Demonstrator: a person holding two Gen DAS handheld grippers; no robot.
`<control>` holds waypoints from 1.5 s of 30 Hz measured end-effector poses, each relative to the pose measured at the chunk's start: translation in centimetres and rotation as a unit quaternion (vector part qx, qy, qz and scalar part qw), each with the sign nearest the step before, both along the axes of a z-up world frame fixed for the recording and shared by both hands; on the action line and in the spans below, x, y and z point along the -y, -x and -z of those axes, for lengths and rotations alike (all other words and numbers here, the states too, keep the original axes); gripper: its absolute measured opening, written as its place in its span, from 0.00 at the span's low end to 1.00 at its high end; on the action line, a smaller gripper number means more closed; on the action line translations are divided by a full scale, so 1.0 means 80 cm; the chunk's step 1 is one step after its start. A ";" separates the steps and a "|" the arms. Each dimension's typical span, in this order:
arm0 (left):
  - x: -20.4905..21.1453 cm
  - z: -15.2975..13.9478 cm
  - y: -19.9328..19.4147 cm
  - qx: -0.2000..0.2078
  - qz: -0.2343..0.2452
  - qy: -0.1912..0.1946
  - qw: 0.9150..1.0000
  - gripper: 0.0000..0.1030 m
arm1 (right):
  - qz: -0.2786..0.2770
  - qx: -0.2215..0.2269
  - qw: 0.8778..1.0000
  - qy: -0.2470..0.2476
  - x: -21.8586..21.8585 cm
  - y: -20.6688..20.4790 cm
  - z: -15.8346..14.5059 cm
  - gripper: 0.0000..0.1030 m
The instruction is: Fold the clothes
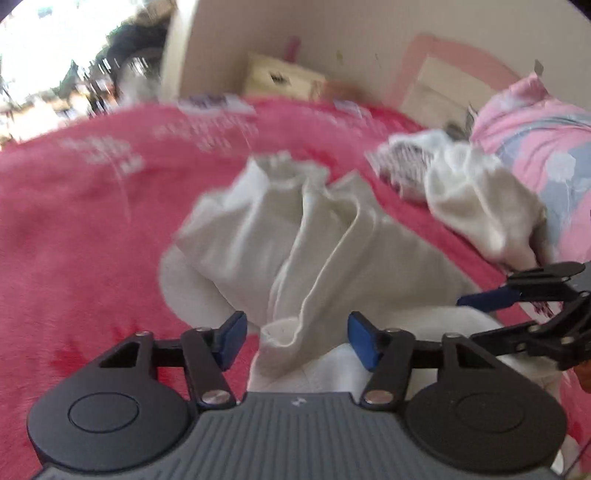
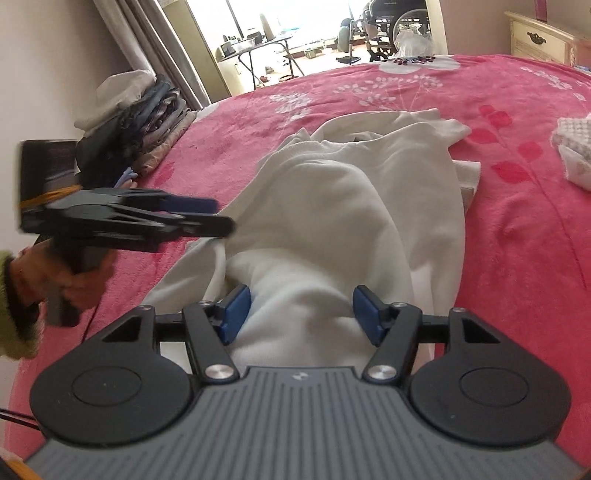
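Two grippers work over one bed covered by a pink blanket (image 2: 517, 122) with white flower prints. The left gripper (image 1: 293, 339) hangs with its blue pads spread apart, released, a fold of the cream sweatshirt (image 1: 295, 236) lying between them but not pinched. The right gripper (image 2: 301, 314) is likewise released, its pads wide apart over the near hem of the cream sweatshirt (image 2: 351, 206), which lies crumpled along the middle of the bed, running away toward the far edge.

Each view catches the other tool: the left wrist view shows the right gripper (image 1: 491, 295) at the right side, the right wrist view shows the left gripper (image 2: 207, 214) from the side, gripped by a hand (image 2: 77, 280) in a green cuff (image 2: 9, 314).

Only the left wrist view, which is motion-blurred, shows a second white garment (image 1: 476, 195) heaped near the bed's right edge against a pink and grey floral quilt (image 1: 535, 147), plus a pink headboard (image 1: 436, 62). Only the right wrist view shows one stack of folded dark clothes (image 2: 147, 122) at the bed's left edge, a curtain (image 2: 147, 40), a folding table (image 2: 258, 48) and a wheelchair (image 2: 399, 22) in the bright room beyond. One cream drawer cabinet (image 2: 543, 37) stands past the far edge, seen in both views
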State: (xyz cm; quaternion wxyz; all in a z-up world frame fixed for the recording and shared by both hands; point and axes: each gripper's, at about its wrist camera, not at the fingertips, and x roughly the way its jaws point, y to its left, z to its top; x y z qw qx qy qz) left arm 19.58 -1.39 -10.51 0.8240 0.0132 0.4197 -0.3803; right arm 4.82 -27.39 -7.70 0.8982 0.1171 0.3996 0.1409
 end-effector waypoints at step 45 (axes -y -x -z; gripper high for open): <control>0.039 -0.142 0.124 -0.032 -0.035 0.109 0.993 0.58 | 0.199 0.095 0.966 -0.135 0.116 0.151 -0.019 0.46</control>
